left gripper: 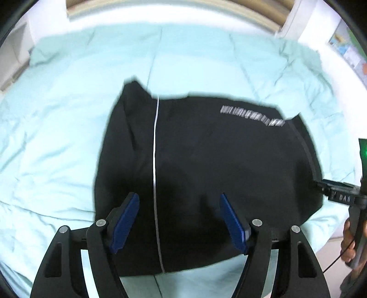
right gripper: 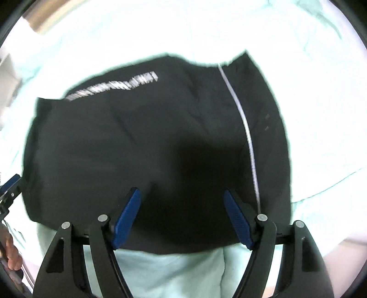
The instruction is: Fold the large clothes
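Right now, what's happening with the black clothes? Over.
Left gripper open, right gripper open, both empty. Black garment lies folded on the mint bedspread. Nothing in the way.

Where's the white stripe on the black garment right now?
In the left wrist view the white stripe runs down the black garment between the open left gripper fingers, nearer the left one; the garment lies on the pale green bedding.

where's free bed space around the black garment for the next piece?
Bare quilt left of the black garment and beyond its far edge toward the headboard. Crowded: near edge, where the left gripper and right gripper hover open; only a thin strip remains.
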Demonstrator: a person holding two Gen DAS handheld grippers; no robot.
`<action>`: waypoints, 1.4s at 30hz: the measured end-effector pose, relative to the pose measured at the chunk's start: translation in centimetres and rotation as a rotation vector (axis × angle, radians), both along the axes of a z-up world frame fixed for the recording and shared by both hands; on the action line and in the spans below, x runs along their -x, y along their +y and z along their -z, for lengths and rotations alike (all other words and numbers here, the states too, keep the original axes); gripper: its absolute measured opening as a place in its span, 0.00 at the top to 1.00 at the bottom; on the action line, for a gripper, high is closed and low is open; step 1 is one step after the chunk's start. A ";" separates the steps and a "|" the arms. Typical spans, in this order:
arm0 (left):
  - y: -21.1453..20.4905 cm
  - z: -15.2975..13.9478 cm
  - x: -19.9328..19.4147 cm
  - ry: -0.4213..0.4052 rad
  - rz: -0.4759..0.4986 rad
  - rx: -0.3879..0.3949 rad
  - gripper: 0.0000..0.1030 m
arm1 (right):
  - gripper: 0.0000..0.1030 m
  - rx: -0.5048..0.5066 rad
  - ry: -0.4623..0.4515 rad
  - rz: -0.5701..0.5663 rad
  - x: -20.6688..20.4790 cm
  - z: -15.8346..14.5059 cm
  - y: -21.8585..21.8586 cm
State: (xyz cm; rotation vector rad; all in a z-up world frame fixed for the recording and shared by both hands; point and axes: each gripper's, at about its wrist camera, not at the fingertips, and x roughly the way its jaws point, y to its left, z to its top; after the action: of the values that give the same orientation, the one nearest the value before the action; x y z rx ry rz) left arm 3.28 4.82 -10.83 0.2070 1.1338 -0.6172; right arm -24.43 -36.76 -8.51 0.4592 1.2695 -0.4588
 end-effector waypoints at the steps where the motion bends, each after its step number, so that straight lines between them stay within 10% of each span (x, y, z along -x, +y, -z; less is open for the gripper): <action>1: 0.2 -1.1 0.2 -0.016 -0.005 0.009 0.28 | 0.24 0.023 -0.016 -0.005 0.3 -1.6 0.5; 10: 1.7 -12.1 3.1 -0.213 -0.061 0.109 0.28 | 0.24 0.205 -0.140 -0.033 1.4 -14.5 2.9; 20: 2.2 -18.1 4.7 -0.343 -0.033 0.088 0.28 | 0.17 0.318 -0.221 -0.043 -0.4 -19.6 6.8; 42: 3.2 -17.5 3.0 -0.353 -0.112 -0.036 0.28 | 0.17 0.263 -0.137 -0.008 -2.7 -17.1 7.4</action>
State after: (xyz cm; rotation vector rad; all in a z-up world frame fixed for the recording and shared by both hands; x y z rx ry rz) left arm 0.31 8.01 6.67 0.2693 0.8101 -0.4397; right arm -21.76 -29.33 8.57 0.2587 1.0608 -0.5687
